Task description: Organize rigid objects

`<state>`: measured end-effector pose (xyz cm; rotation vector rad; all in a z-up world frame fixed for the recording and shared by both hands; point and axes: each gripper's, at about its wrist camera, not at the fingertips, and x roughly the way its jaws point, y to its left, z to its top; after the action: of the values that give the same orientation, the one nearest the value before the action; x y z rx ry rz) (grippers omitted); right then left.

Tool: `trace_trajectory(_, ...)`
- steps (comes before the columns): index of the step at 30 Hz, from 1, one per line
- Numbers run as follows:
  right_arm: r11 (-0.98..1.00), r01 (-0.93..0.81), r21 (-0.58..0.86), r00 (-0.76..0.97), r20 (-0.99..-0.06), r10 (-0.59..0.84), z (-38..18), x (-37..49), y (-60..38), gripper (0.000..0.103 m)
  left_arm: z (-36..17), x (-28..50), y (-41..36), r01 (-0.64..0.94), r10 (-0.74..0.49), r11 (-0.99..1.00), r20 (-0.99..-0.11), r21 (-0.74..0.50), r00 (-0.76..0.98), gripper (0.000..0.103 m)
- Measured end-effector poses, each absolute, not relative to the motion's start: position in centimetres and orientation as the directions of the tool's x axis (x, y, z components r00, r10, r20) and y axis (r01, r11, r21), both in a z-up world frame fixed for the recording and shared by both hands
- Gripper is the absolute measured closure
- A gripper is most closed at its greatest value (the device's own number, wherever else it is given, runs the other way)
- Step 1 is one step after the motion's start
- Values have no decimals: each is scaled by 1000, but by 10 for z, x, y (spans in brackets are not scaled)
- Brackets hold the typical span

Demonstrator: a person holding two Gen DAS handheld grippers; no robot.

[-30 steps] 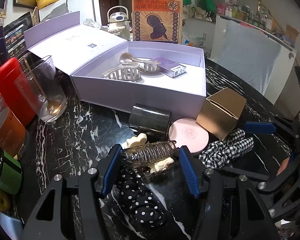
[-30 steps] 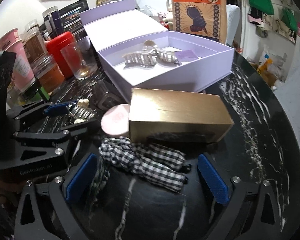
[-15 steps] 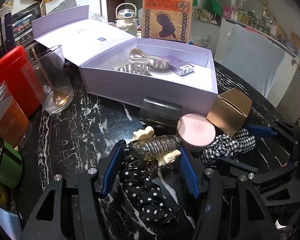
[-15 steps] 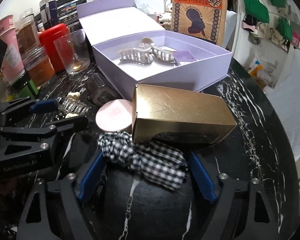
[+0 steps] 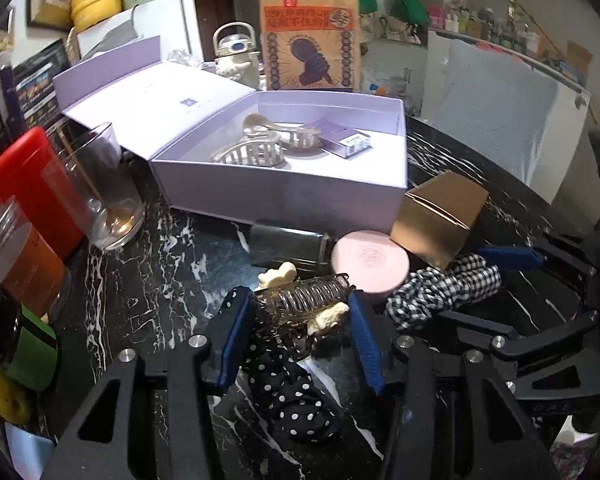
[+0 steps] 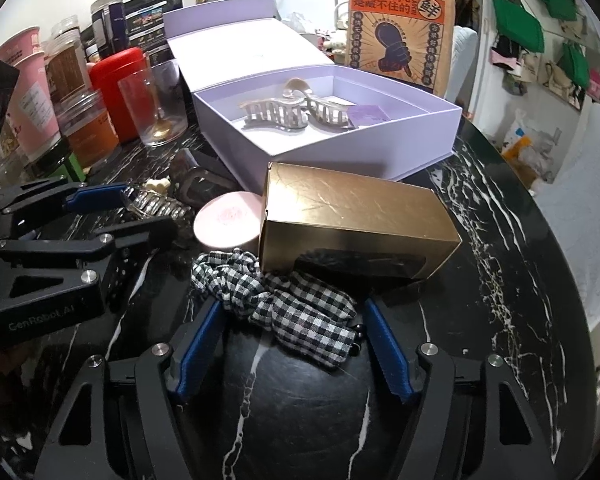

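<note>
My left gripper is shut on a clear hair claw clip with cream ends, held just above the black marble table; the clip also shows in the right wrist view. An open lilac box behind it holds two beige claw clips and a small purple packet. My right gripper is open around a black-and-white checked scrunchie lying on the table. A gold carton, a pink round compact and a dark square clip lie before the box.
A polka-dot scrunchie lies under my left gripper. A glass, a red canister and jars stand along the left. A brown paper bag stands behind the box. The table edge curves at the right.
My left gripper has closed on the clear claw clip and lifted it slightly toward the box. My right gripper has moved forward around the checked scrunchie and narrowed a little.
</note>
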<state>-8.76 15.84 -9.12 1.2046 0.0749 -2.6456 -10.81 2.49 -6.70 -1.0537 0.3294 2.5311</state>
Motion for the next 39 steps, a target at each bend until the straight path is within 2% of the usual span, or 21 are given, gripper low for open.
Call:
trace_trajectory(5, -970, 237, 57, -631, -750, -199, -91, -88, 160, 29, -66, -106, 28, -460, 287, -886, -718, 53, -634, 55)
trace_trajectory(7, -966, 251, 57, -628, -750, -207, -92, -87, 159, 21, -67, -106, 29, -480, 304, -876, -717, 49, -627, 55)
trace_trajectory(9, -966, 254, 46, -625, -754, -201, -93, -88, 157, 17, -67, -106, 29, -489, 310, -871, -717, 49, -624, 55)
trace_trajectory(15, -967, 251, 33, -623, -759, -188, -93, -87, 159, 16, -63, -94, 40, -585, 402, -810, -711, 18, -578, 55)
trace_trajectory(20, -965, 264, 3, -622, -764, -172, -93, -85, 160, 16, -65, -94, 49, -594, 386, -802, -710, 57, -589, 55)
trace_trajectory(26, -968, 252, -5, -623, -766, -159, -94, -85, 167, 15, -71, -104, 49, -581, 377, -813, -739, 23, -558, 53)
trace_trajectory(39, -969, 247, 18, -621, -765, -172, -93, -86, 173, 14, -73, -105, 41, -566, 412, -823, -735, -48, -538, 54)
